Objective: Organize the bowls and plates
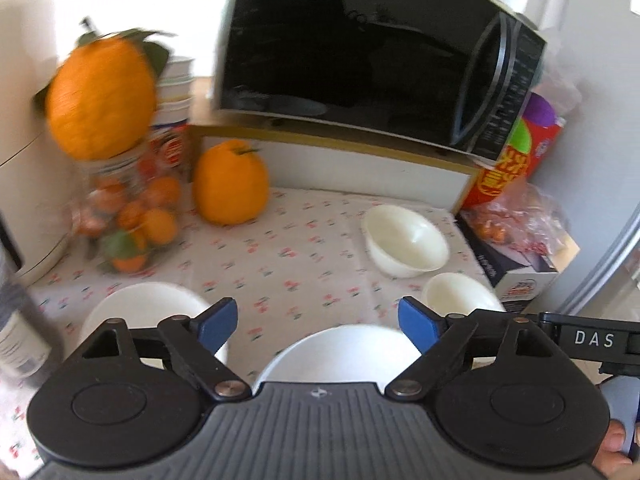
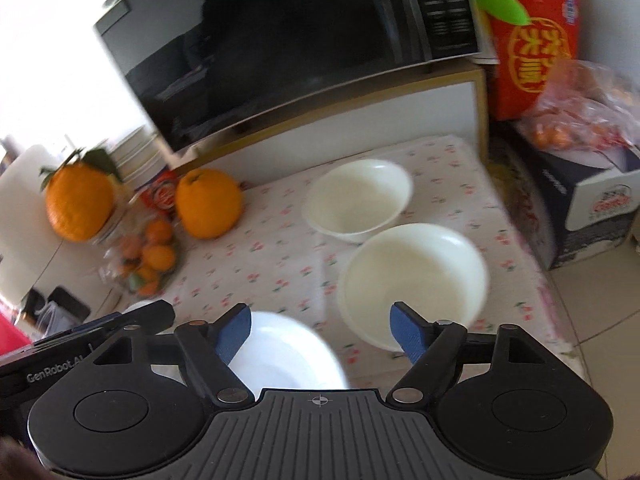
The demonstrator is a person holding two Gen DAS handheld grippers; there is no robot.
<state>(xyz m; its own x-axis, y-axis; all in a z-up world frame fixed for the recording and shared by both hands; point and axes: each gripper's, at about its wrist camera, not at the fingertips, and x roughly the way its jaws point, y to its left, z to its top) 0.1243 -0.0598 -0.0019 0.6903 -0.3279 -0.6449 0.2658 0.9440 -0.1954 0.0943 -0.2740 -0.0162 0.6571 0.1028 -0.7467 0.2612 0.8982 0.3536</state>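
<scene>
Both tongs, left [image 1: 316, 326] and right [image 2: 320, 334], gape wide and empty above upright, mouth-up white bowls [image 2: 416, 276].

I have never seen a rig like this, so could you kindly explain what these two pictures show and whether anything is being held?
There is no robot: a person carries a two-finger gripper in each hand, each with a wide-angle camera looking along its blue-padded fingers. One picture is from the left gripper, the other from the right gripper. Both stand open with nothing held.

Below is a flowered cloth with white dishes on it: a plate nearest, another plate to the left, and two bowls, the near bowl and the far bowl. Behind are a big orange fruit, a jar of small oranges with another fruit on top, and a microwave on a shelf.
</scene>
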